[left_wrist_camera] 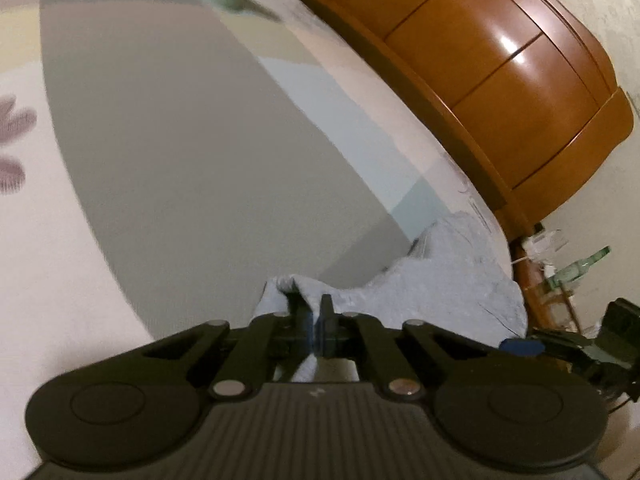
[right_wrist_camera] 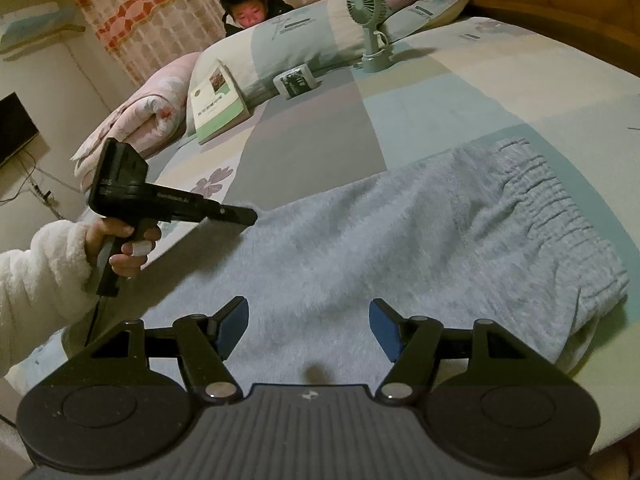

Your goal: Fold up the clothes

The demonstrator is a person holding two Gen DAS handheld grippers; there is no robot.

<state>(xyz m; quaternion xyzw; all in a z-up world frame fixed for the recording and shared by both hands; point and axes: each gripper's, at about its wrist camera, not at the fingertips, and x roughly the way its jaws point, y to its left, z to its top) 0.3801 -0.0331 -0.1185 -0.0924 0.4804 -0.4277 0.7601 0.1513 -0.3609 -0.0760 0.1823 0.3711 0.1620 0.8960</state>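
Light grey fleece trousers (right_wrist_camera: 400,240) lie spread across the bed, their gathered waistband (right_wrist_camera: 532,184) toward the right. In the left wrist view my left gripper (left_wrist_camera: 310,304) is shut on a bunched edge of the grey trousers (left_wrist_camera: 432,284), fabric pinched between its jaws. From the right wrist view the left gripper (right_wrist_camera: 244,216) meets the trousers' left edge, held by a hand in a white fluffy sleeve (right_wrist_camera: 44,276). My right gripper (right_wrist_camera: 308,312) hovers open over the near part of the trousers, nothing between its blue pads (right_wrist_camera: 384,328).
A small green fan (right_wrist_camera: 370,16), a book (right_wrist_camera: 218,100), a small packet (right_wrist_camera: 298,80) and pillows sit at the bed's far end, where a person rests. A wooden headboard (left_wrist_camera: 500,72) borders the bed. A side table with bottles (left_wrist_camera: 580,268) stands beyond the edge.
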